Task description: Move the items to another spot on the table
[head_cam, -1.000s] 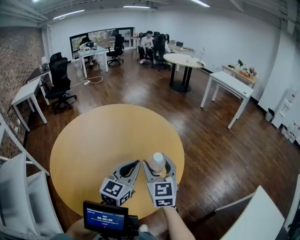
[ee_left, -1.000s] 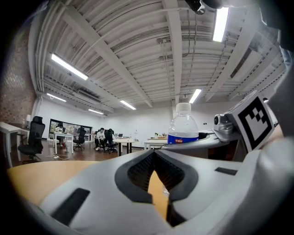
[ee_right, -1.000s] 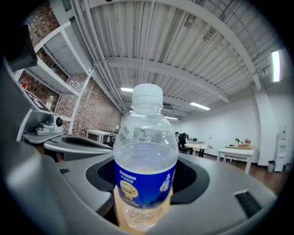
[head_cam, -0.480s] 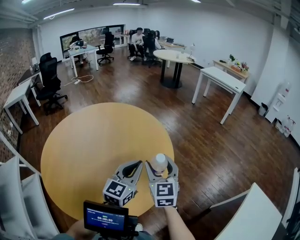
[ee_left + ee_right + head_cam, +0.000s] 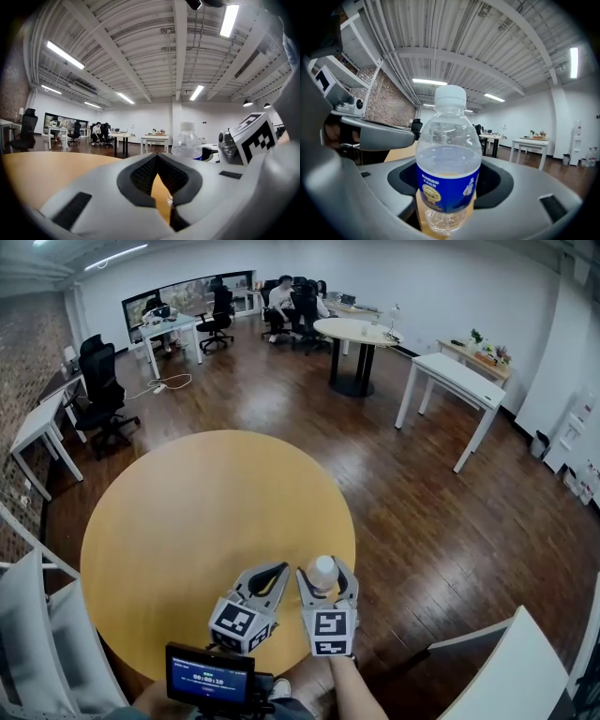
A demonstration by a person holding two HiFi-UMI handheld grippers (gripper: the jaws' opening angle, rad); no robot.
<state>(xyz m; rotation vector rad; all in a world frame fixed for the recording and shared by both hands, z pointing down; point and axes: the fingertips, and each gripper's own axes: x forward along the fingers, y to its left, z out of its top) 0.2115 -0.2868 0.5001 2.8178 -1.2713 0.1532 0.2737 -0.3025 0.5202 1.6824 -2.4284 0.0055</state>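
A clear water bottle [image 5: 322, 570] with a white cap and blue label stands between the jaws of my right gripper [image 5: 324, 577], near the front right edge of the round wooden table [image 5: 187, 512]. In the right gripper view the bottle [image 5: 447, 159] fills the middle, and the dark pads of the right gripper [image 5: 448, 183] close on both its sides. My left gripper [image 5: 275, 571] is just left of it, shut and empty. In the left gripper view the left gripper's [image 5: 158, 157] jaw tips meet, and the bottle [image 5: 186, 143] shows to the right.
A small device with a lit screen [image 5: 211, 676] sits below the grippers. A white chair [image 5: 37, 634] stands at the table's left and a white surface [image 5: 511, 671] at the lower right. Office tables, chairs and seated people [image 5: 281, 301] are far off across the wooden floor.
The head view has shifted a little, so the room and table sit differently in the picture. Both grippers and the bottle keep the same pose relative to each other.
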